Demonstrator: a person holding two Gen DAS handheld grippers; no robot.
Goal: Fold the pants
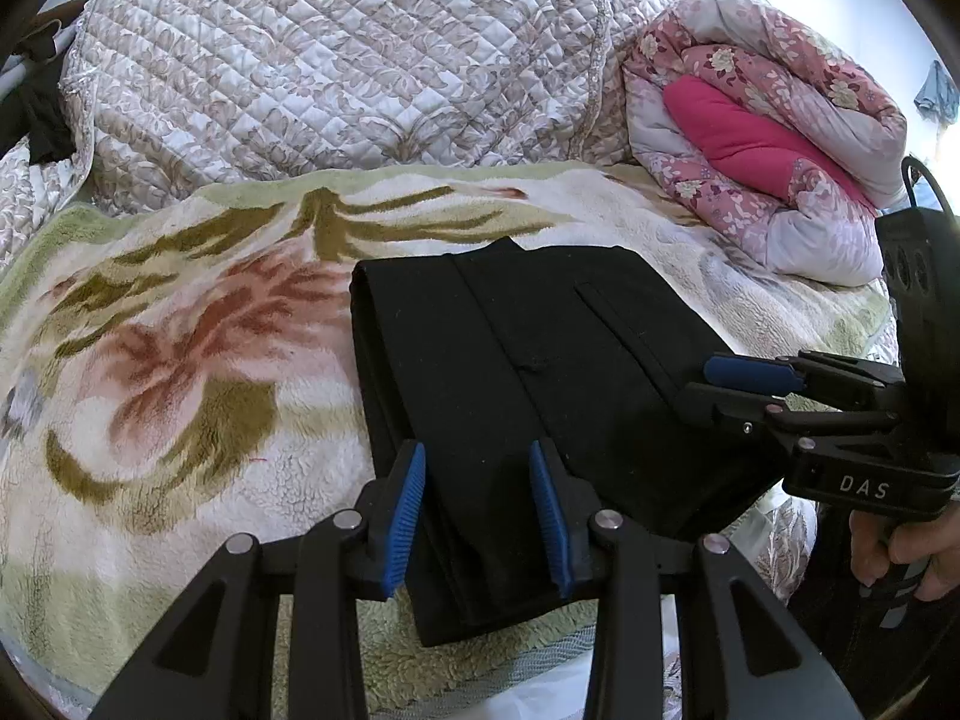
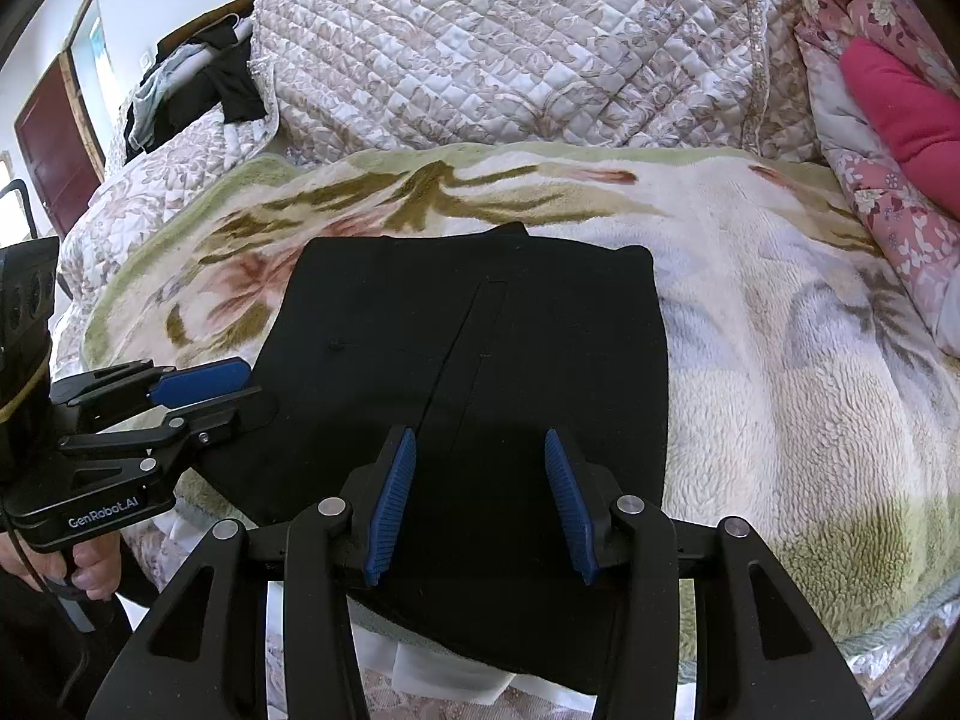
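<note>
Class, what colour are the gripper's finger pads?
Blue, ribbed pads; clearest in the right wrist view.

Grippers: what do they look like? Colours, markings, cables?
Both are matte black linkage frames with silver pivot pins and ribbed blue finger pads. The left gripper reads "GenRobot.AI" in white and trails a thin cable; the right gripper shows "DAS", a black cable looping behind.

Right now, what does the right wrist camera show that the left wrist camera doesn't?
Only the right wrist view: a dark red door, clothes heaped at the bed's far corner, and the left tool, open. Only the left wrist view: the whole rolled pink floral quilt and the right tool, open. Both: the folded black pants on the flowered fleece blanket.
</note>
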